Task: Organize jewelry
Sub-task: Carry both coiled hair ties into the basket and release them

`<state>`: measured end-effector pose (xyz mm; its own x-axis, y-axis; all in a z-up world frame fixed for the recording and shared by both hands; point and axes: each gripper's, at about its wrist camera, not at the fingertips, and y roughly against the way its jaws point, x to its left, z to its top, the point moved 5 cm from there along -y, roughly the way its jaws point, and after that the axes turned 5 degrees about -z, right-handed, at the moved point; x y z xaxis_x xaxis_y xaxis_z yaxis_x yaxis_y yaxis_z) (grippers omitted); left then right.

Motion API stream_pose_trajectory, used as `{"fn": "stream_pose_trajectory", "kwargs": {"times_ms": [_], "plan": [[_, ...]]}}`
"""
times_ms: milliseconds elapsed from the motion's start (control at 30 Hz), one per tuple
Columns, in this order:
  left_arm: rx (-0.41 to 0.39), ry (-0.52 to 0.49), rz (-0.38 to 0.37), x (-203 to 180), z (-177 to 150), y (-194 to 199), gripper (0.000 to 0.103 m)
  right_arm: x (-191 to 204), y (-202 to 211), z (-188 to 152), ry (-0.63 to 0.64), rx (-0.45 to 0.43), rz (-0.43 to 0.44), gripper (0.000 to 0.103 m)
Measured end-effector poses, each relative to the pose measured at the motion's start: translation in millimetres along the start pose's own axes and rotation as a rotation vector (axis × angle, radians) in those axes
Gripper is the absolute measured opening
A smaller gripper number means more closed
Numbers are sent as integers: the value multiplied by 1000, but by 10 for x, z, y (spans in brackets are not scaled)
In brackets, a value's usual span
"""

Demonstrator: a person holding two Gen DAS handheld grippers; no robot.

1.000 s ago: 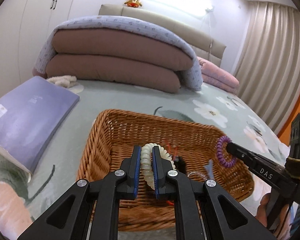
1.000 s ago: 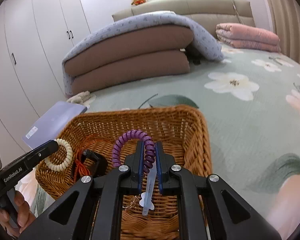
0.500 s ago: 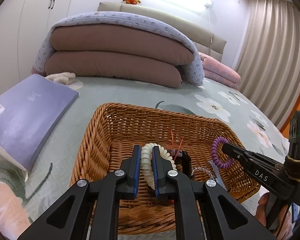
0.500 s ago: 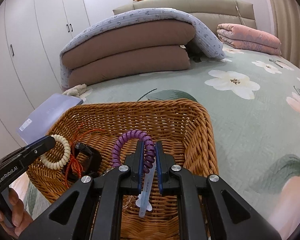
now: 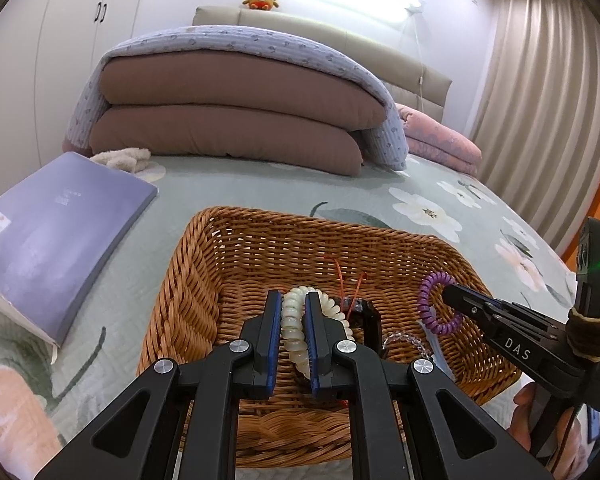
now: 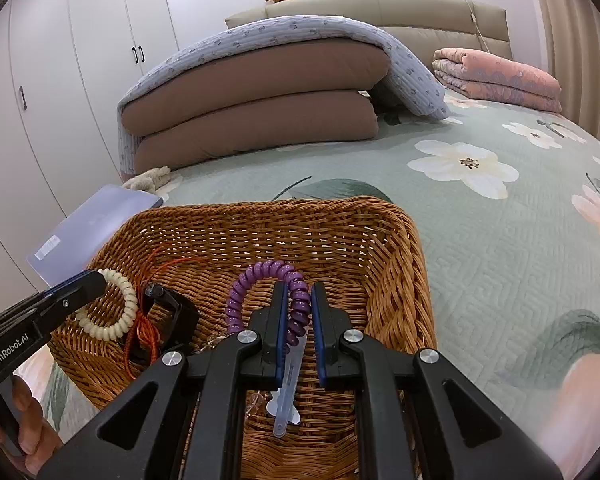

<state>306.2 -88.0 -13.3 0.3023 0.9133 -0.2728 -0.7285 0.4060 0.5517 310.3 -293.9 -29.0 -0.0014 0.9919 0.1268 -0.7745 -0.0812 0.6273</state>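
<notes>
You're mid-drop w/ both hands: each gripper has a coil bracelet over the basket (image 5: 204, 280), neither let go yet.

Nearest, left gripper (image 5: 293, 312): jaws clamped on the cream coil (image 5: 296, 328), which hangs above the basket floor at the near-left side. Right gripper (image 6: 298, 304): jaws closed round the purple coil (image 6: 260, 280), though the right pad seems to stand a bit off it, so grip looks light. A clear tag (image 6: 286, 396) dangles from it down toward the wicker.

Already lying in the basket just beyond: a black clip (image 6: 172, 316) w/ red cord (image 6: 144, 332), and clear beads (image 5: 400, 338) between the two grippers.

Next move, I'd judge: lower each coil close to the floor, then part the jaws. Put cream down left of the clip, purple right of the beads, so nothing tangles w/ the cord. Watch the tag; it could snag the weave.

Views differ. Left cam shows the purple coil side-on at the right gripper's tip and the beads plainly; the tag is only faint behind them. Right cam shows tag and cord fully, plus the cream coil as a whole ring.

Farther off: purple book (image 5: 56, 232) on the bed (image 6: 480, 220), then folded quilts (image 5: 228, 116), headboard behind.
</notes>
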Motion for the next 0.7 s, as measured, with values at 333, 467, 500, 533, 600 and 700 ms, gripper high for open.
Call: {"fn": "stream_pose_trajectory", "kwargs": {"times_ms": [333, 467, 500, 533, 600, 700], "plan": [[5, 51, -18, 86, -6, 12, 32, -22, 11, -2, -28, 0, 10, 31], [-24, 70, -40, 110, 21, 90, 37, -74, 68, 24, -55, -23, 17, 31], [-31, 72, -50, 104, 29, 112, 37, -87, 87, 32, -60, -30, 19, 31], [-36, 70, -52, 97, 34, 123, 37, -100, 115, 41, -67, -41, 23, 31], [-44, 59, -47, 76, 38, 143, 38, -119, 187, 60, -76, -66, 29, 31], [-48, 40, -37, 38, 31, 165, 38, -144, 335, 87, -84, -114, 31, 31]]}}
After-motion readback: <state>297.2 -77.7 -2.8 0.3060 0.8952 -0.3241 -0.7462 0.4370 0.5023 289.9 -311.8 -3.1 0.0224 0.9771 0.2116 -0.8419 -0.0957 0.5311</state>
